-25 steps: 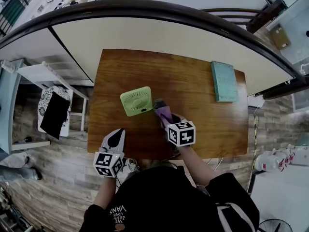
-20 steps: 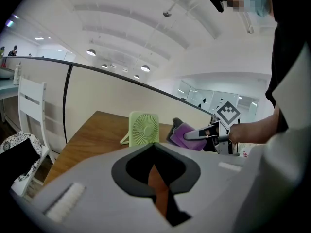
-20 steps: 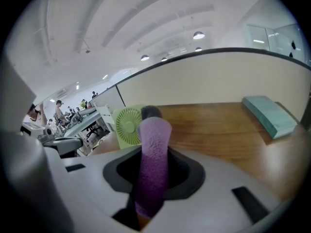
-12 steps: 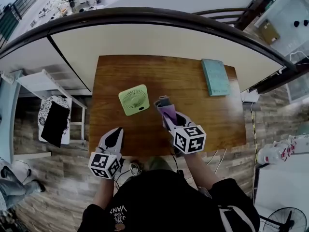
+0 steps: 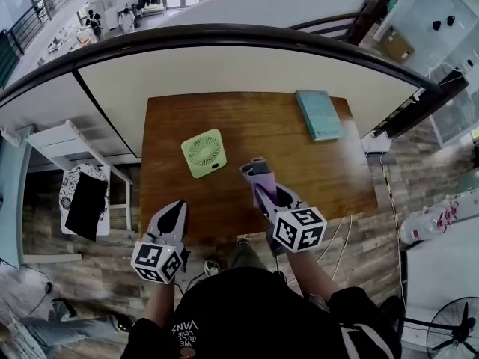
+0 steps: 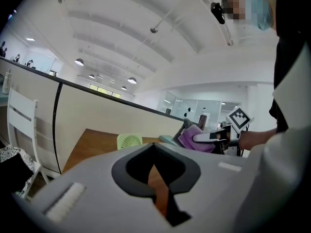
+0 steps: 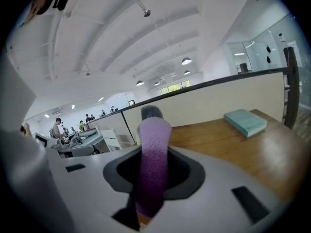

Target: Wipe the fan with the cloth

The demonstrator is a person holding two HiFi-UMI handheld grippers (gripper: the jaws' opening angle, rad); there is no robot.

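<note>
A small light-green fan (image 5: 203,152) lies flat on the wooden table (image 5: 329,170), left of centre; it also shows in the left gripper view (image 6: 129,141). My right gripper (image 5: 255,173) is shut on a folded purple cloth (image 5: 261,178), held above the table a short way right of the fan and not touching it. In the right gripper view the cloth (image 7: 153,164) stands up between the jaws. My left gripper (image 5: 174,209) hovers at the table's near edge, below the fan, jaws together and holding nothing (image 6: 154,148).
A teal book (image 5: 318,115) lies at the table's far right corner, and appears as well in the right gripper view (image 7: 245,122). A curved cream partition with a dark rail (image 5: 247,36) runs behind the table. A white chair (image 5: 71,144) stands left of it.
My right gripper has drawn back toward me and to the right with the cloth, widening the gap to the fan. The left gripper has hardly moved. The head view has shifted.
</note>
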